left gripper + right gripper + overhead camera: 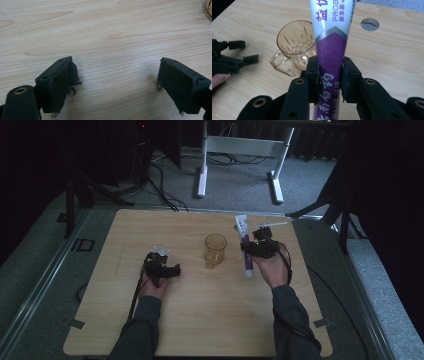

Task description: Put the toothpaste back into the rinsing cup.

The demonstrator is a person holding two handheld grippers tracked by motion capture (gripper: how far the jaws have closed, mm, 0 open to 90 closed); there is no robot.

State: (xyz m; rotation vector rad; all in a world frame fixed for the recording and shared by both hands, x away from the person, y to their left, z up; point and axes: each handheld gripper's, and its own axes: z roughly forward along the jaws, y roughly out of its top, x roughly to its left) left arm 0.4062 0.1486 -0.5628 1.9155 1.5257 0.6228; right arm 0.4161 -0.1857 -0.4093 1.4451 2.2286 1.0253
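High view first: your right gripper [252, 247] sits at the right of the light wooden table [200, 320], clamped on the white and purple plastic toothpaste tube [244, 244]. That tube runs from the far side of the table toward you, its white end pointing away and its purple end near your right hand [272, 267]. Just left of the tube stands the clear amber-tinted glass mug [215, 249], apart from it. Your left gripper [167, 270] rests well to the left of the mug, low over the table, with its jaws spread and nothing between them. A thin white stick-like object [272, 224] lies at the far right edge of the table; what it is cannot be made out.

Left gripper view: your left gripper [117, 85] stands wide apart over bare wood grain [105, 37], with torn black padding hanging from the left jaw. A sliver of the mug's base [208, 8] shows at the top right corner.

Right gripper view: your right gripper [330, 75] pinches the tube [332, 45] on its purple part, one jaw pressed against each side. The tube rises straight up between them, white with printed lettering farther out. The mug [295, 45] stands just left of the tube, handle turned toward you. A round hole [370, 24] in the tabletop shows to the right. Your other gripper [247, 52] lies at the far left, jaws parted.
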